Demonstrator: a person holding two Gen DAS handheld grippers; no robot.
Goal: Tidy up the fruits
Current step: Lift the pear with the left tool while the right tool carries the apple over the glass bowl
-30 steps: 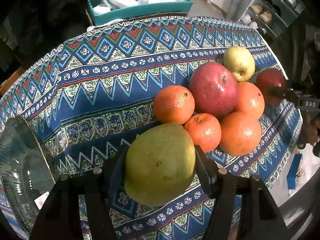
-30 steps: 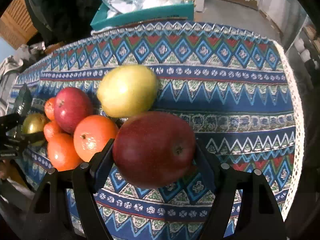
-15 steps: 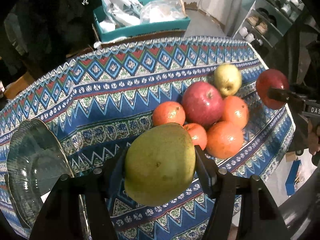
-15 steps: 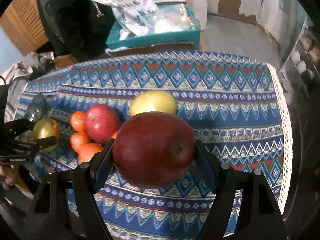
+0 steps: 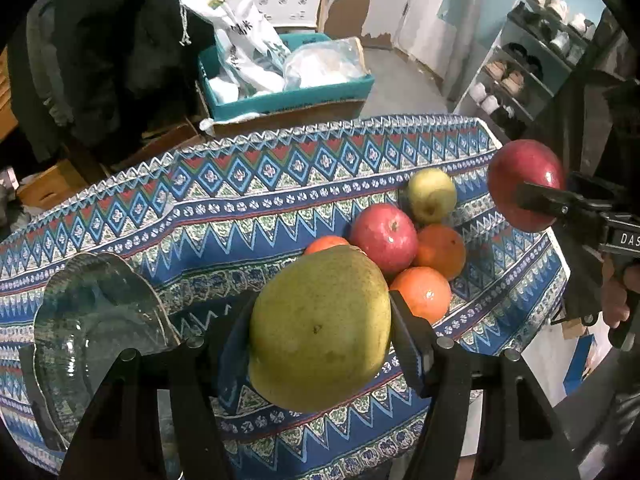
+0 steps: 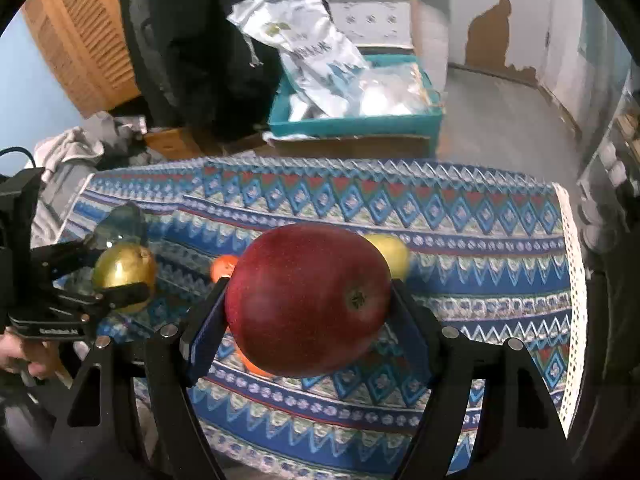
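My left gripper (image 5: pixel 320 332) is shut on a large green pear (image 5: pixel 320 328), held well above the patterned tablecloth (image 5: pixel 224 216). My right gripper (image 6: pixel 308 304) is shut on a dark red apple (image 6: pixel 308 300), also lifted off the table. Each wrist view catches the other gripper: the red apple (image 5: pixel 524 184) at the right edge, the green pear (image 6: pixel 124 270) at the left. On the cloth remain a red apple (image 5: pixel 384 236), a yellow-green apple (image 5: pixel 432 196) and three oranges (image 5: pixel 420 294). A clear glass bowl (image 5: pixel 92 320) sits at the table's left end.
A teal box (image 5: pixel 288 92) full of plastic bags stands on a cardboard carton behind the table. Shoe shelves (image 5: pixel 520 68) line the right wall. A wooden louvred door (image 6: pixel 80 36) and a heap of clothes (image 6: pixel 80 148) lie to the left. A hand (image 5: pixel 618 296) grips the right tool.
Both grippers have risen with their fruit, so the table and remaining fruit look smaller and lower. More of the room behind the table has come into view.
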